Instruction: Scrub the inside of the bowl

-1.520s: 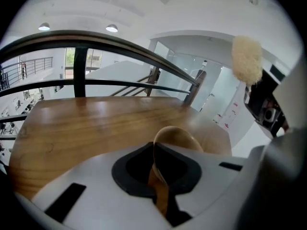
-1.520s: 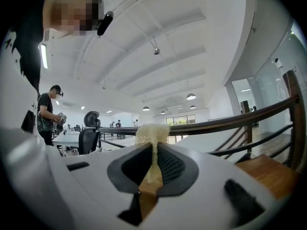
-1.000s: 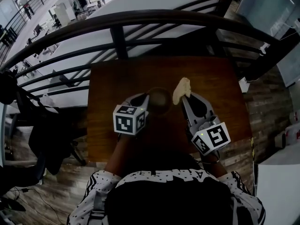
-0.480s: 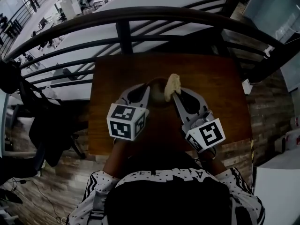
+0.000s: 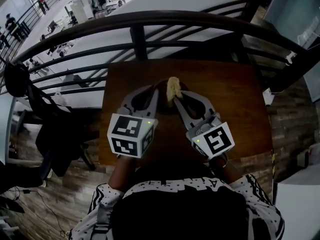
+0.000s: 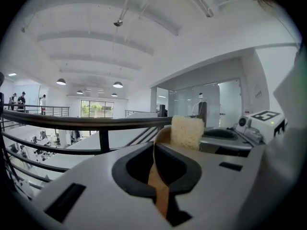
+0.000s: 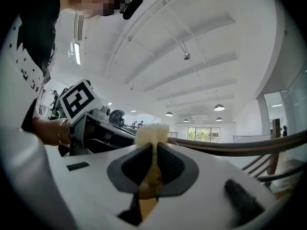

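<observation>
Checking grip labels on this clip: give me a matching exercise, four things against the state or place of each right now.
Things:
1 bowl
2 sponge
3 left tool
4 table

States or places:
A pale yellow, pinched in the right tool
B dark brown wood, seen beneath both tools
C thin brown wall, held by its rim
D shut on the bowl's rim

Pairs: 1-C, 2-A, 3-D, 4-B

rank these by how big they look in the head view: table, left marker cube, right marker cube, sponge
1. table
2. left marker cube and right marker cube: much alike; the left looks slightly bigger, perhaps only because it is nearer the camera
3. sponge
</observation>
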Tool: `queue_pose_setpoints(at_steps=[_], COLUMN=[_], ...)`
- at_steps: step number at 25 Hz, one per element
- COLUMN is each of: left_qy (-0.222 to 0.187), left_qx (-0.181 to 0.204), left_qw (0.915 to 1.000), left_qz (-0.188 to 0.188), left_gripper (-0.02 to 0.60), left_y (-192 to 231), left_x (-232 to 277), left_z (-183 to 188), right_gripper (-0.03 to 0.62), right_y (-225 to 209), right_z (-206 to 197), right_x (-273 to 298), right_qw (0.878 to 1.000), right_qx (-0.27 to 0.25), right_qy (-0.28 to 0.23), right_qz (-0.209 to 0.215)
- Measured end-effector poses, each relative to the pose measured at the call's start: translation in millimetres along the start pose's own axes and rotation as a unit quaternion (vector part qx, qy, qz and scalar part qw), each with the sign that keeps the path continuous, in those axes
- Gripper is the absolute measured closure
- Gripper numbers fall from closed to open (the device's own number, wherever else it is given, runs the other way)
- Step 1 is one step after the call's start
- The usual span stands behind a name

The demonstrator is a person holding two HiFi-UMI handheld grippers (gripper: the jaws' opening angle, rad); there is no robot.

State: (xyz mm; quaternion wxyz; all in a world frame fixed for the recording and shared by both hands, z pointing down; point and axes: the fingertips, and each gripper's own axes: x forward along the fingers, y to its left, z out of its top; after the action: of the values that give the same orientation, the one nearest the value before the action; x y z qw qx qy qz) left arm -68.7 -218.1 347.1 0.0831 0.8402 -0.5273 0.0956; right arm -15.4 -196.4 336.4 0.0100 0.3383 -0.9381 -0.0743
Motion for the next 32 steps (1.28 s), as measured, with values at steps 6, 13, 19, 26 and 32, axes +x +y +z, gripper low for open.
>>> queue_pose_setpoints(at_steps=[6, 13, 19, 26, 32], left_qy=[-0.015, -0.019, -0.021, -0.034, -0.039], left_qx=[0.018, 0.041, 0.057, 0.067, 0.070], left_qw=[0.9996, 0.9984, 0.9977, 0.9967, 0.9962], left_qz=[0.018, 0.033, 0.030, 0.029, 0.033], left_gripper=[0.557, 0.557, 0.557, 0.557, 0.557], left_y=[2, -3, -12, -15, -14], left_x=[-2, 4, 7, 1, 0], left_z=[11, 16, 17, 25, 27], right_gripper=[0.554, 0.554, 0.554, 0.554, 0.554], right_y=[-6, -11, -8, -4, 0], right_z=[-5, -10, -14, -7, -7], right_x=[11, 19, 22, 28, 30], right_qw=[1.000, 0.998, 0.996, 0.994, 0.990], right_qx=[-0.018, -0.035, -0.051, -0.076, -0.109], right_qy=[0.021, 0.054, 0.072, 0.072, 0.086], right_qz=[-0.001, -0.014, -0.019, -0.008, 0.001])
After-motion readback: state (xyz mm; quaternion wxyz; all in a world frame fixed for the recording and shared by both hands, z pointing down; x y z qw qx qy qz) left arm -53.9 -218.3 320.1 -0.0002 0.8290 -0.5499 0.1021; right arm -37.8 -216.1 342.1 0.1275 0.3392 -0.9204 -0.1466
